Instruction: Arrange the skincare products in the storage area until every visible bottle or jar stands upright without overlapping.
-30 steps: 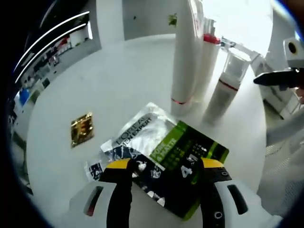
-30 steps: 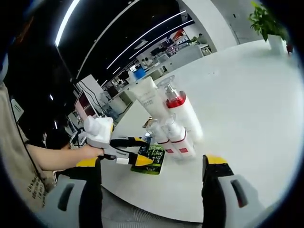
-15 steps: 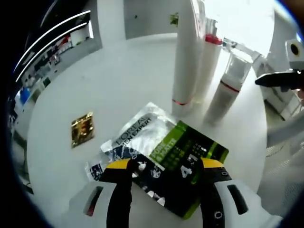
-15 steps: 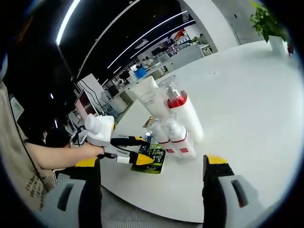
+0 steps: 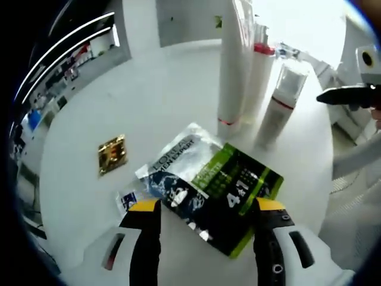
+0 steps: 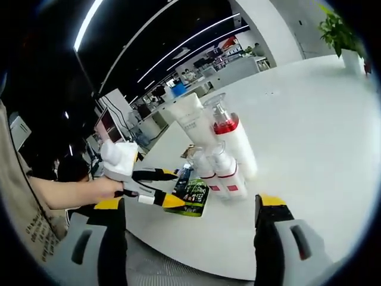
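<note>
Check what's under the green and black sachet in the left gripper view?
The green and black sachet lies on a silver L'Oreal sachet, covering its right part. A small blue-printed packet pokes out at the left. What else lies beneath is hidden.

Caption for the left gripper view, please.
Open left gripper poised over a green-and-silver sachet lying flat on the white table, upright white bottles standing behind it.

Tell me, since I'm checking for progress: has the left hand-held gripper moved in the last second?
Yes, slightly. In the right gripper view the left hand-held gripper has drifted a little left, away from the standing bottles, above the green sachet.
</note>
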The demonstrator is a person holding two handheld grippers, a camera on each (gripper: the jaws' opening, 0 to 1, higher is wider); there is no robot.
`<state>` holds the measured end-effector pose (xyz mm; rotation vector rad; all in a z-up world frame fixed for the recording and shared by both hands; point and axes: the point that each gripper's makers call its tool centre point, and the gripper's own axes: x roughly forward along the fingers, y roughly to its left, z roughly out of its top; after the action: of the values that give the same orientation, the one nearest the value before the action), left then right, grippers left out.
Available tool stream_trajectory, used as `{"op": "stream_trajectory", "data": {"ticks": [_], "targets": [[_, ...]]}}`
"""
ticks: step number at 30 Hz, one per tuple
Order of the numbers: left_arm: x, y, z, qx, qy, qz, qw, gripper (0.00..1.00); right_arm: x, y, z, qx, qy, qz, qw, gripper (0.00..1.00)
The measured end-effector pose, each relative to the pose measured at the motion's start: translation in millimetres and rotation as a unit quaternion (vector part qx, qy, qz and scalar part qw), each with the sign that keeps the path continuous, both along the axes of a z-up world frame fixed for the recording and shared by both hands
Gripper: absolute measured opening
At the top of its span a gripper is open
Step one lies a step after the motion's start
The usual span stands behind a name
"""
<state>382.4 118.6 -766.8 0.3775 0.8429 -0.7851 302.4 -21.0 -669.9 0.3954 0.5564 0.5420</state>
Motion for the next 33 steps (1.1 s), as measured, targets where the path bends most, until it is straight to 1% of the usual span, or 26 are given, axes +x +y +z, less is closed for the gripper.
{"op": "stream_trajectory", "data": {"ticks": [4,8,10,14,20,21,28,33], "targets": [[-4.0,9,4.9,-0.007,-0.001,0.015,0.9999,0.64,-1,1,0.3,-0.001,-0.002,0.004,1.0,0.9],[-9.9,18,10.1,-0.024,0.003,0.036,0.9991,0.69,-2,4,1.4,-0.003,-0.006,0.012,0.9999,0.9],[-15.2,24,14.7,-0.035,0.006,0.052,0.998,0.69,-2,4,2.0,-0.004,-0.008,0.013,0.9999,0.9],[-24.6,31,23.2,-0.055,0.01,0.072,0.9959,0.75,-1,2,3.6,-0.002,-0.012,0.008,0.9999,0.91],[-35.9,41,31.2,-0.073,0.015,0.089,0.9933,0.83,0,1,4.4,0.001,-0.013,0.002,0.9999,0.91],[-39.6,42,35.1,-0.078,0.016,0.093,0.9924,0.83,0,1,4.2,-0.001,-0.014,0.004,0.9999,0.91],[-51.4,57,41.8,-0.1,0.023,0.113,0.9883,0.86,-2,4,3.6,-0.006,-0.015,0.012,0.9998,0.92],[-64.1,70,49.4,-0.117,0.026,0.136,0.9833,0.9,-2,5,3.5,-0.008,-0.016,0.015,0.9997,0.92]]}}
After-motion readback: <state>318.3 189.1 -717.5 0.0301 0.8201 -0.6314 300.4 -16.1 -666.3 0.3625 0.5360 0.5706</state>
